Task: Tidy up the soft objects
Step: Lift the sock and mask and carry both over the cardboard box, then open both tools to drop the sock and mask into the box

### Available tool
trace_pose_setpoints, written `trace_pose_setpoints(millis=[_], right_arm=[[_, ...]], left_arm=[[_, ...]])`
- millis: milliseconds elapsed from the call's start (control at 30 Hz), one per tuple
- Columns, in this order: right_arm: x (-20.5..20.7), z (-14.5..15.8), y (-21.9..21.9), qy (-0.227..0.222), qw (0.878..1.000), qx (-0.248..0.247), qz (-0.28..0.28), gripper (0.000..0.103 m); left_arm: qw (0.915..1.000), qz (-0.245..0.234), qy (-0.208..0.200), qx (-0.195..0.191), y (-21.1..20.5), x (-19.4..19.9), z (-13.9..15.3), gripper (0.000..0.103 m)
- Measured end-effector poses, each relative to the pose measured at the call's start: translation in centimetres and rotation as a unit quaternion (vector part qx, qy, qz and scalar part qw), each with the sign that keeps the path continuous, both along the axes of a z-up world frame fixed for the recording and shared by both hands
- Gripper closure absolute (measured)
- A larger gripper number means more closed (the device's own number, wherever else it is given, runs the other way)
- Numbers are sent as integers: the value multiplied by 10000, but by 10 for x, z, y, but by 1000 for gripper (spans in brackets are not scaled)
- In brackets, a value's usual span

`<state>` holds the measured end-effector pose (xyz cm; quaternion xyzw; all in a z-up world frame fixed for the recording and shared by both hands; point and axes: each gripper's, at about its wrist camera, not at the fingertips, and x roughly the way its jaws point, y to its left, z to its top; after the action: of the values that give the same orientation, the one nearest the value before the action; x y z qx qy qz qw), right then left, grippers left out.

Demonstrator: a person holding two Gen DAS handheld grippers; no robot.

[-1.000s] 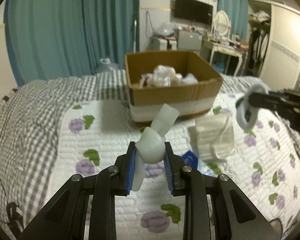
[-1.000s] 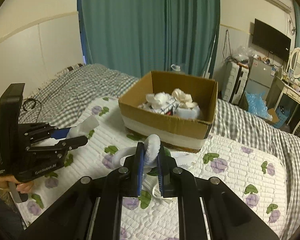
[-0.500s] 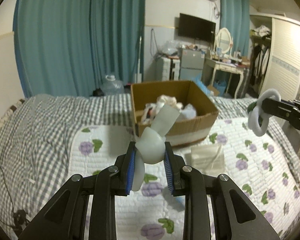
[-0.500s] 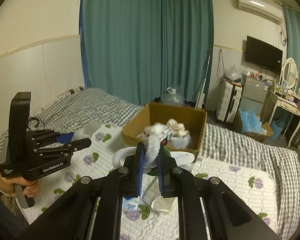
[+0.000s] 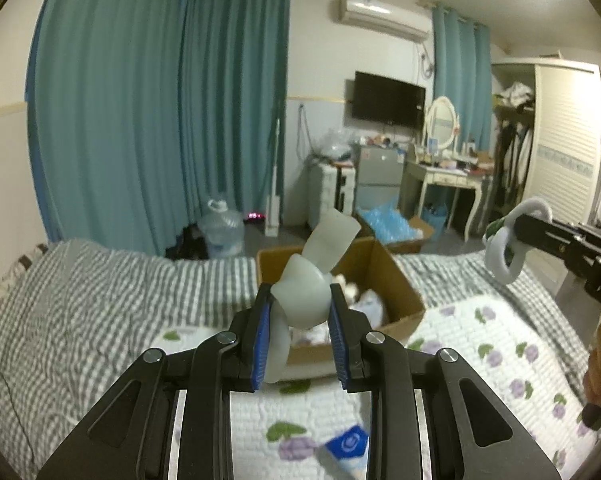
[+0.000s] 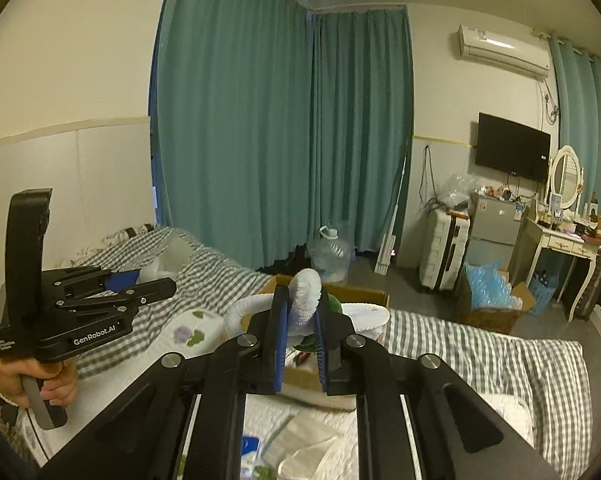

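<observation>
- Left wrist view: the left gripper (image 5: 300, 320) is clenched on a pale knotted soft piece (image 5: 306, 296), held at picture centre above the quilted bed (image 5: 500, 340).
- An open cardboard box (image 5: 396, 284) sits just behind it, toward 12 o'clock.
- At 3 o'clock, the right gripper (image 5: 518, 232) pinches a white fuzzy ring (image 5: 500, 258).
- Right wrist view: that ring (image 6: 306, 296) sits clamped between blue pads (image 6: 280, 344); the person's left hand (image 6: 28, 380) is at 9 o'clock.

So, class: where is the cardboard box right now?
The cardboard box sits open on the bed, centre of the left wrist view, just beyond the left gripper, before the teal curtains.
</observation>
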<state>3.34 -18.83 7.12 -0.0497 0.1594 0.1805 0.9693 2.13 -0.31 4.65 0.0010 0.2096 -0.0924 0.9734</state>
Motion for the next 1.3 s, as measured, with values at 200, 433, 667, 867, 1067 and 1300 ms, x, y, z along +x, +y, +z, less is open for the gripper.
trace_pose_setpoints(millis=[200, 433, 667, 867, 1067, 1300], right_arm=[[11, 7, 4, -365, 9992, -86, -134, 91], [43, 8, 4, -533, 9983, -37, -239, 91], [80, -8, 7, -470, 9981, -101, -381, 91], [121, -33, 11, -180, 9982, -386, -412, 91], [160, -70, 16, 255, 9965, -639, -468, 91], [203, -99, 20, 934, 9919, -693, -508, 91]], left_arm=[[9998, -12, -184, -25, -4, 17, 9, 77], [9995, 13, -304, 1, -7, 42, 13, 77], [9997, 103, -210, 1, -5, 77, 3, 77], [10000, 71, -16, 39, -9, 108, -15, 77], [9996, 86, 220, 142, -20, 138, -34, 76], [9976, 99, 612, 312, -39, 175, -59, 76]])
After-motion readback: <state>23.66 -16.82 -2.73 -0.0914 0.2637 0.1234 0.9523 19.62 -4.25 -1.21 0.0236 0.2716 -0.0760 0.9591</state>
